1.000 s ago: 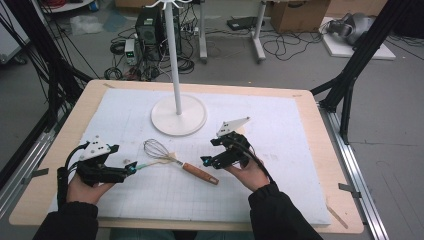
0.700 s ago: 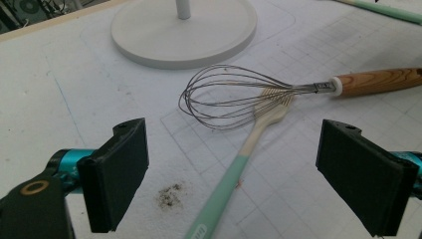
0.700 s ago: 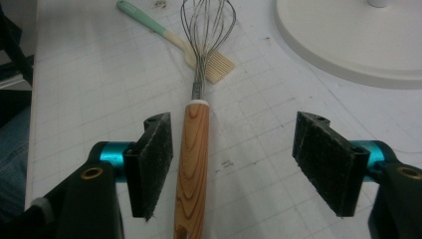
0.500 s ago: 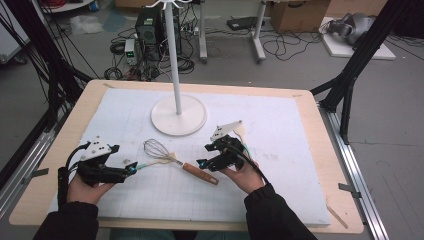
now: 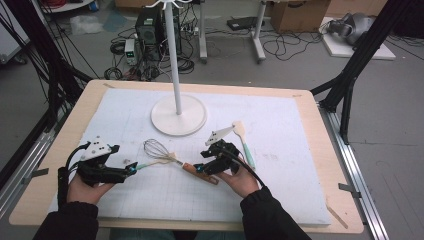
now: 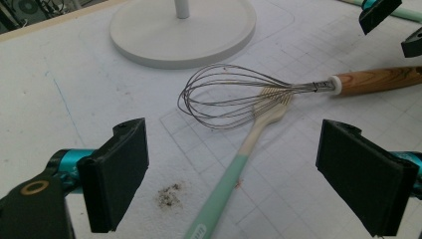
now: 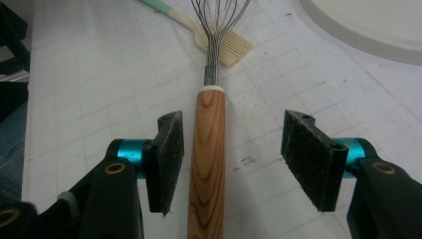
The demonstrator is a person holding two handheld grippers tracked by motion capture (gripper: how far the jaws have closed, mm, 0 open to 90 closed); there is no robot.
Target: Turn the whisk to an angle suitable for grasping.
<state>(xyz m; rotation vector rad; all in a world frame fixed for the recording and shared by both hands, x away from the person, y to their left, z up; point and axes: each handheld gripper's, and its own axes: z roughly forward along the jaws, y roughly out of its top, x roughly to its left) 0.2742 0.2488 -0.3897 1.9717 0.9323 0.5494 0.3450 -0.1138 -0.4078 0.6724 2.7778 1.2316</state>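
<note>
Right gripper view: right gripper (image 7: 229, 159) jaws, just closing, straddle whisk (image 7: 209, 149) handle unclamped, left pad nearer; off-centre squeeze could roll it, while left gripper (image 6: 249, 169) gapes

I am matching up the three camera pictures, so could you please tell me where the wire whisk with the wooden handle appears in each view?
High view: the wire whisk with the wooden handle lies at centre, before the round white stand base.
Left gripper view: the whisk is right of centre, handle pointing right.
Right gripper view: its handle runs up the middle between the open jaws.
Shared landmark: the cream fork-like utensil with a mint handle lying under the wires.
</note>
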